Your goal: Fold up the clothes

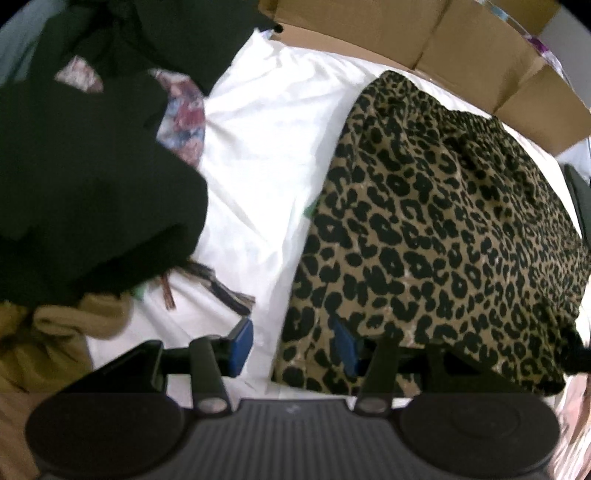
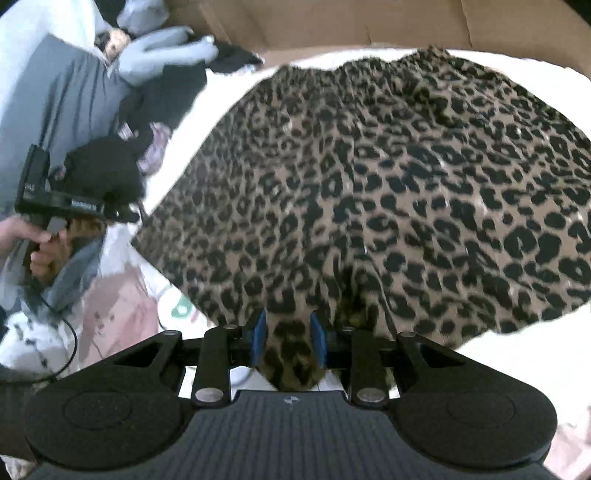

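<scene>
A leopard-print garment point(image 1: 443, 229) lies spread on the white bedsheet point(image 1: 266, 147). In the left wrist view, my left gripper point(image 1: 293, 345) stands open over the garment's left edge. Its left pad is over the sheet and its right pad is against the print, with nothing pinched. In the right wrist view, my right gripper point(image 2: 289, 332) is shut on a bunched fold at the near edge of the same garment point(image 2: 369, 184). That view also shows the left gripper point(image 2: 125, 214) at the cloth's left corner, held by a person's hand point(image 2: 33, 240).
Cardboard boxes point(image 1: 424, 33) line the far side of the bed. A heap of black clothes point(image 1: 81, 177) with a floral cloth point(image 1: 184, 118) and a tan garment point(image 1: 55, 328) lies on the left. A grey plush toy point(image 2: 159, 51) and a grey pillow point(image 2: 55, 110) sit further back.
</scene>
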Available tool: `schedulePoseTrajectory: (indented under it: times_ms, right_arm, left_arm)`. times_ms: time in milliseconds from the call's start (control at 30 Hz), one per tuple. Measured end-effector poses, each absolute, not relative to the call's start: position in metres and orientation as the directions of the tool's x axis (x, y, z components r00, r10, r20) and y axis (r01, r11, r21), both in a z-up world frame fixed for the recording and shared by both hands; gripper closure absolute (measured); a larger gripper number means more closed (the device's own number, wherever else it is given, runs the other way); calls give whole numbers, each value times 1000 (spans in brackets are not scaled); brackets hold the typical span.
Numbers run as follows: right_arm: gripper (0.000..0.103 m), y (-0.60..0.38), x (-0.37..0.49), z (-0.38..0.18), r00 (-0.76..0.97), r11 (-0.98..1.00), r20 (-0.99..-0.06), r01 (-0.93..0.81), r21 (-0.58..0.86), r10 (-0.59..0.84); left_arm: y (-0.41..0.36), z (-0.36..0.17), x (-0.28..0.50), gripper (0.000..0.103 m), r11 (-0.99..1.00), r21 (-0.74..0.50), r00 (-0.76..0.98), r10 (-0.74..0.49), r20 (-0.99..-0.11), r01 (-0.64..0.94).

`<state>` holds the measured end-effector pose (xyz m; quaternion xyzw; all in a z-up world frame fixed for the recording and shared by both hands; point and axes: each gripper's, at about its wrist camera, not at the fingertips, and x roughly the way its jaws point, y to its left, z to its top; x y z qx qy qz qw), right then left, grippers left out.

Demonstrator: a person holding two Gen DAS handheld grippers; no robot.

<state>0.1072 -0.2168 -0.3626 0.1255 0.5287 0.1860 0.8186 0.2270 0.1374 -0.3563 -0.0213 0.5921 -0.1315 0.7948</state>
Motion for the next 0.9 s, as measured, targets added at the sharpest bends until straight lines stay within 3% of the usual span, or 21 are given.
schedulePoseTrajectory:
  times_ms: [333,400,467,533,600,633,900]
  right_arm:
    - [67,-224,102,-393,278,891,-857,8,454,434]
    - [67,-224,102,-401,259,893,-867,36,449,426]
    - [68,-222,100,-407,248,889,-868,49,456,431]
    - [71,-221,99,-410,239,882,-864,53,467,443]
    - [91,-221,98,-411,235,882,-864,52,468,445]
    - [94,-221,97,-411,234,882,-864,49,468,446]
    - [98,-217,95,-407,214,864,-843,-14,503,494]
  left_arm:
    - [143,-381,224,54,951,-266,261,-300,-918,158]
    - [144,-384,223,61,950,-266,250,-301,-920,165]
    - [146,-388,221,77,948,-274,238,-306,-922,160]
    - [149,-389,218,86,946,-283,231,-315,-921,161]
    - [152,-388,215,91,940,-300,232,-332,-914,163]
    - [153,-387,214,95,937,-306,233,-339,-912,169]
    - [158,-368,212,99,934,-286,259,-337,-905,214]
